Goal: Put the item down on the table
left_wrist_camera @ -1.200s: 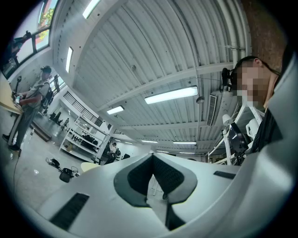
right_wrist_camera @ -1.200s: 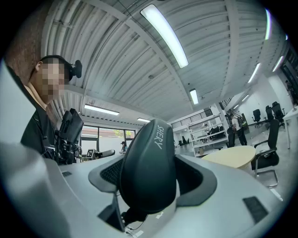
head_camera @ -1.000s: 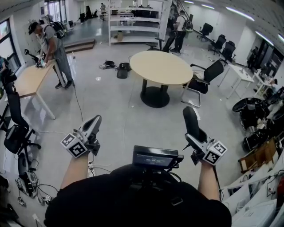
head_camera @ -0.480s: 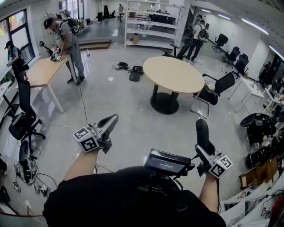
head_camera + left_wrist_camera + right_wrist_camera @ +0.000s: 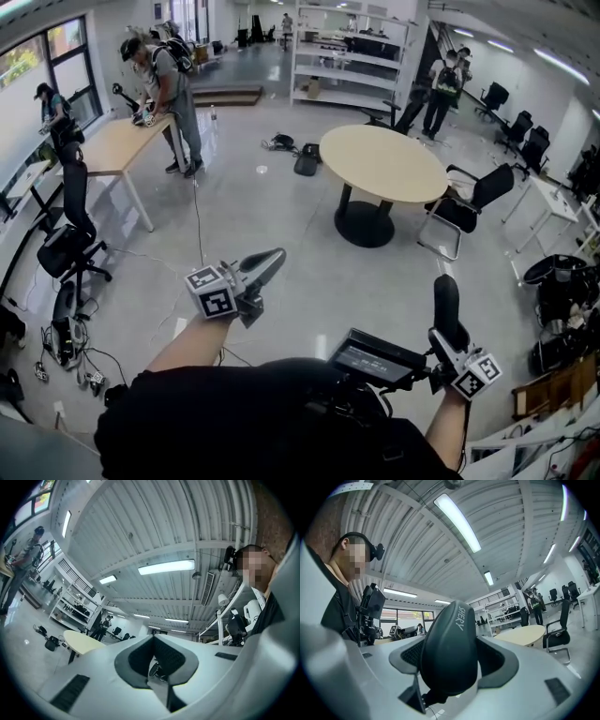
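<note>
My right gripper (image 5: 448,330) (image 5: 449,670) is shut on a black rounded item (image 5: 446,298) (image 5: 450,651) that stands upright between its jaws, low at the right of the head view. The item fills the middle of the right gripper view. My left gripper (image 5: 270,260) (image 5: 157,668) points right and up, shut with nothing in it. The round beige table (image 5: 382,161) (image 5: 80,642) (image 5: 520,635) stands on a black pedestal some way ahead across the floor, apart from both grippers.
A black chair (image 5: 469,199) stands at the round table's right. At the left are a long wooden table (image 5: 111,147) with a person (image 5: 173,89) bent over it, and an office chair (image 5: 66,246). Bags (image 5: 306,163) and cables lie on the floor; shelves (image 5: 352,56) stand behind.
The view has swung, so the round table and the room have slid right and down. My left gripper has moved rightwards in view and my right gripper lower. Both stay shut.
</note>
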{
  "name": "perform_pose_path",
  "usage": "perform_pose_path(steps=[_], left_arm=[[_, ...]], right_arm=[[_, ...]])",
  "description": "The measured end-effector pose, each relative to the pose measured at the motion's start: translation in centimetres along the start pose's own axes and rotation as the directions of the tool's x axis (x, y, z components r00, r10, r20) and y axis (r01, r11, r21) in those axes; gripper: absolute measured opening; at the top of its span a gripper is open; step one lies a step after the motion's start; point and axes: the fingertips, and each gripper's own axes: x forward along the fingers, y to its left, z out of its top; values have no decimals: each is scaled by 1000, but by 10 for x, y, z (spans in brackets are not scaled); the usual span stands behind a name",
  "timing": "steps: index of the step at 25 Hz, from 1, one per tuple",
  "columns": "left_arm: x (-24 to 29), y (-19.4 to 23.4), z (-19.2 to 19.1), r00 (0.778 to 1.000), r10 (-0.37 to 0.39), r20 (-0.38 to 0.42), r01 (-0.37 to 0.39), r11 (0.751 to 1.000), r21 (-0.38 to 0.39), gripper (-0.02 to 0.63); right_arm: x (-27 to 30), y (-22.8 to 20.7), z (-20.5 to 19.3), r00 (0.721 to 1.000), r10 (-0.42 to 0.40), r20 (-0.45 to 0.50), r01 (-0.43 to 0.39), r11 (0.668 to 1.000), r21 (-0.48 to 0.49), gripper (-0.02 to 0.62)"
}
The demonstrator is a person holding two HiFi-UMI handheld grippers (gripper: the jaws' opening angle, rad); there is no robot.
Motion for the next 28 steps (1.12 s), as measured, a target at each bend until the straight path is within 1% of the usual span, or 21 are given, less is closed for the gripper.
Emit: perform_pose_path(steps=[4, 7, 12, 14, 17, 20, 23, 28], left_arm=[[23, -18, -21, 999, -25, -42, 24, 1000, -11, 2], [36, -23, -29, 997, -43, -62, 42, 999, -19, 2], [47, -5, -36, 997, -48, -54, 45, 998, -52, 2], [54, 8, -41, 996, -67, -55, 63, 995, -73, 2], [65, 34, -43, 993, -104, -48, 99, 990, -97, 2], [74, 77, -33, 991, -133, -24, 129, 984, -123, 2], [80, 126, -16, 989, -147, -6, 145, 980, -136, 2], [84, 204, 17, 986, -167, 2, 166, 979, -121, 2]], right_arm=[[-25, -14, -8, 1000, -26, -12, 26, 1000, -3, 331], [-38, -23, -12, 999, -48, -5, 48, 999, 18, 331], [-32, -36, -22, 998, -60, -19, 61, 998, 32, 331], [-26, -38, -23, 997, -78, -29, 79, 996, 30, 331], [-9, -43, -20, 992, -117, -49, 117, 993, 10, 331], [24, -50, -8, 987, -155, -51, 154, 988, -18, 331], [70, -57, 4, 983, -176, -43, 174, 984, -38, 331], [159, -62, 19, 984, -176, -39, 173, 983, -67, 331]])
